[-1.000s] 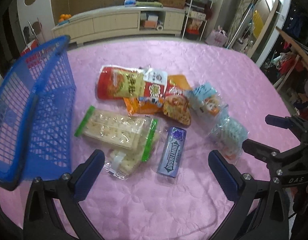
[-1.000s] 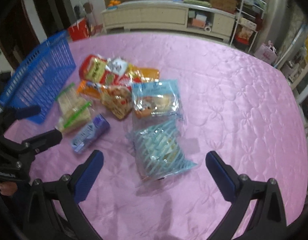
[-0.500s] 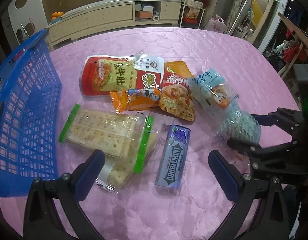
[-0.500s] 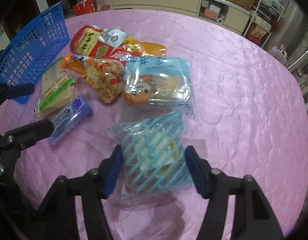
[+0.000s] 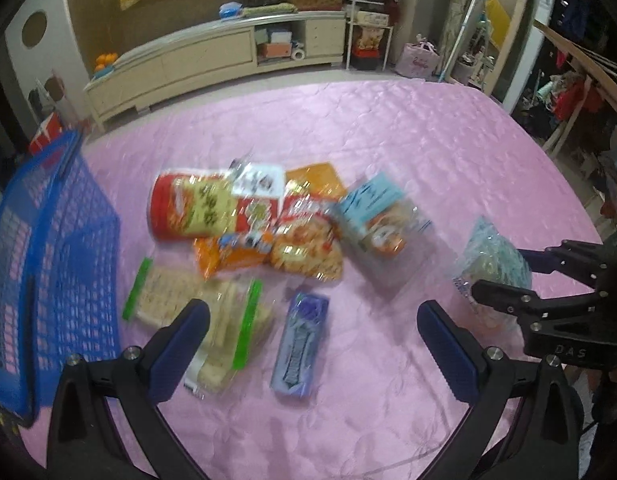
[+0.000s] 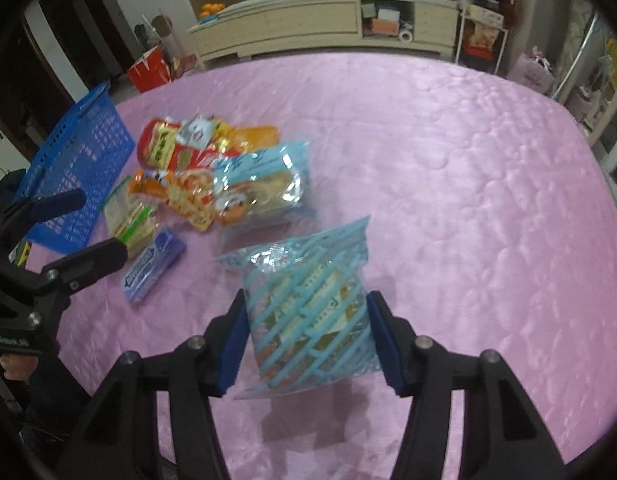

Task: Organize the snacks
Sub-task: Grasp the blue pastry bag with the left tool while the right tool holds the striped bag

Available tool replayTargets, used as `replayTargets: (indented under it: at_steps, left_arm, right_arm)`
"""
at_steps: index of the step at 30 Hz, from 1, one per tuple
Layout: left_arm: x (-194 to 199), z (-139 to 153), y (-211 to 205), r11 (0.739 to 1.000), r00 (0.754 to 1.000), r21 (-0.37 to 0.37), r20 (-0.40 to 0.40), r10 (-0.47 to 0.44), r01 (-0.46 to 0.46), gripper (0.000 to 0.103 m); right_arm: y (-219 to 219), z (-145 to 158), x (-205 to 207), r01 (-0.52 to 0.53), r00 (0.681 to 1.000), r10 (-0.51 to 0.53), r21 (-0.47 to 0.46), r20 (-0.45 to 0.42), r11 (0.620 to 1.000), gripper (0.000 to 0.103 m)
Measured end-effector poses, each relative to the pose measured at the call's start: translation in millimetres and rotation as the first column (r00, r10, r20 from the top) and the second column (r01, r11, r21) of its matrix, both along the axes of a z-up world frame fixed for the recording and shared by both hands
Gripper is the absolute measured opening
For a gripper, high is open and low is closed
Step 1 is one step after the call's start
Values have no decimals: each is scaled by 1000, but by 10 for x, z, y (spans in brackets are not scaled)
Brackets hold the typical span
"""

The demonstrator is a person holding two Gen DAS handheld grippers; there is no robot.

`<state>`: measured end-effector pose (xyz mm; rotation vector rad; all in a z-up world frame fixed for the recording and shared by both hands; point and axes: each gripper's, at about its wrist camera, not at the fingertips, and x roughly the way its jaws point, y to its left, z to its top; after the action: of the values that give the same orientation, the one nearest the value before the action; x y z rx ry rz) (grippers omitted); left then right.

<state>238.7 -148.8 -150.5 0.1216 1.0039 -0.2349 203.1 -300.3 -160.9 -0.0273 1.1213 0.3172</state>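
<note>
My right gripper is shut on a blue-striped snack bag and holds it lifted off the pink tablecloth; the bag also shows in the left wrist view. My left gripper is open and empty above a purple Doublemint gum pack. A pile of snacks lies in the middle: a red bag, an orange bag, green-edged cracker packs and a light blue bag. A blue basket stands at the left.
The pink tablecloth stretches wide to the right of the pile. A long cream cabinet and shelves stand beyond the table's far edge.
My right gripper has closed on the blue-striped bag and raised it off the cloth. My left gripper stays open and has pulled back and tilted up a little.
</note>
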Motion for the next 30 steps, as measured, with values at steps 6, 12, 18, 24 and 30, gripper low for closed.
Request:
replayTargets:
  at_steps: [6, 12, 18, 24, 30]
  left_arm:
    - [221, 11, -223, 1000, 1000, 2, -14, -19, 19, 103]
    - [491, -78, -364, 997, 995, -58, -85, 55, -60, 103]
    - [695, -266, -548, 995, 988, -61, -132, 76, -85, 103]
    - [941, -443, -727, 994, 980, -60, -180, 84, -97, 103]
    - [1172, -625, -831, 992, 972, -27, -207, 114, -122, 103]
  right_arm:
    - [-135, 110, 123, 34, 998, -33, -34, 53, 999, 61]
    - [-240, 125, 312, 67, 995, -62, -60, 83, 996, 61]
    - [-391, 65, 469, 111, 990, -103, -85, 100, 990, 61]
    - [-490, -20, 616, 131, 988, -123, -91, 96, 987, 61]
    - [-511, -114, 709, 130, 989, -121, -106, 88, 986, 61]
